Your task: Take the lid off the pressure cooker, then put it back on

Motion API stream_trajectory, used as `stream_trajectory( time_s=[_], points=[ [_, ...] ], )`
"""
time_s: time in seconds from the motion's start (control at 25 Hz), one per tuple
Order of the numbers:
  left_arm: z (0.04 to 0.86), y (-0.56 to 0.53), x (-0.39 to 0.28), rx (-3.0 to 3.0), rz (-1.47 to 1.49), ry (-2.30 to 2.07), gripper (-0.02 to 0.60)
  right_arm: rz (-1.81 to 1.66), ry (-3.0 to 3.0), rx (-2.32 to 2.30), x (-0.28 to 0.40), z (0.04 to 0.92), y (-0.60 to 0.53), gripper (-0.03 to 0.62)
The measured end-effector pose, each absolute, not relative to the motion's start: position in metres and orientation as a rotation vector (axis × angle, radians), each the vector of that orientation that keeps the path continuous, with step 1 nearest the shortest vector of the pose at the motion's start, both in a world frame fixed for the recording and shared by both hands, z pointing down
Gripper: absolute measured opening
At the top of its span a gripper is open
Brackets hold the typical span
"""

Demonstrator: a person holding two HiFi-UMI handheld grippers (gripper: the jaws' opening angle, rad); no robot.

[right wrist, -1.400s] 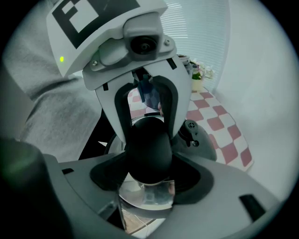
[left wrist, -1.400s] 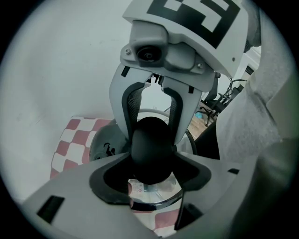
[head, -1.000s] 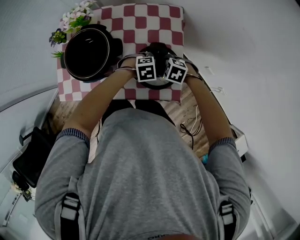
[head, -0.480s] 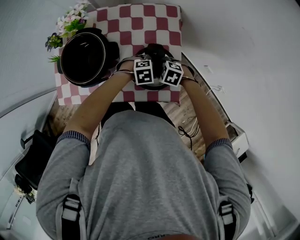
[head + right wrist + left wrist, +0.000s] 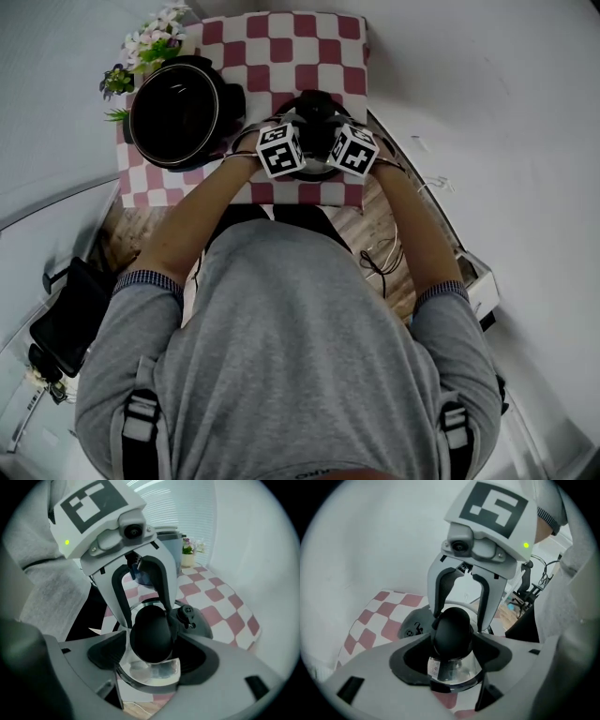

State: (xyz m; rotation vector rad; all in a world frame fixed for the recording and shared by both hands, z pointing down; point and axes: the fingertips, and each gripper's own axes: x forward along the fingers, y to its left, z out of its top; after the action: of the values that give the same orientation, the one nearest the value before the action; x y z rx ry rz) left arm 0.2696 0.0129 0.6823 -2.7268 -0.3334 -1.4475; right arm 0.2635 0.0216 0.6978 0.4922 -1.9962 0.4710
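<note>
**Lid's off and parked: notes on getting it back on cleanly**

The pressure cooker (image 5: 221, 105) is seen standing open at the far left of the checked cloth (image 5: 309, 42). The lid (image 5: 140, 670) is parked on the same cloth to its right, close to the near edge. So the first half looks done, and the return trip is judged to be what's up next.

Both claws are gathered round the lid's black knob (image 5: 452, 632). The jaws of the right gripper (image 5: 458, 623) have just been opening and are spread wide, with the knob sat between them but not squeezed. Much the same is seen on the left gripper (image 5: 147, 620): jaws wide, knob in the gap, no clear pinch to be made out.

For the regrip, the knob should be centred between the pads before anything is closed. It's probably best taken low on its waist, since that rounded top looks slippy. The two sets of fingers are crowded nose to nose, so they're better closed one at a time. The lid should then be lifted level, carried left, and lowered only once its rim is lined up over the pot's rim. The flowers (image 5: 150, 37) behind the pot are best given a wide berth.
</note>
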Motion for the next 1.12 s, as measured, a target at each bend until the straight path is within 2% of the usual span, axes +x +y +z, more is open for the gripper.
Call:
stream_trajectory(
  time_s=[0.44,0.84,1.12],
  points=[
    [0.587,-0.004,0.241,-3.155,-1.045,0.073,0.301,0.535,-2.206,0.705,0.262,0.625,0.020,0.359],
    [0.463,-0.024,0.195,-3.216,-0.446,0.404,0.301,0.331,-2.471,0.990,0.240,0.493,-0.008,0.348],
    [0.399,-0.044,0.163,-3.178,-0.158,0.642,0.299,0.247,-2.627,1.250,0.225,0.422,-0.013,0.342]
  ],
)
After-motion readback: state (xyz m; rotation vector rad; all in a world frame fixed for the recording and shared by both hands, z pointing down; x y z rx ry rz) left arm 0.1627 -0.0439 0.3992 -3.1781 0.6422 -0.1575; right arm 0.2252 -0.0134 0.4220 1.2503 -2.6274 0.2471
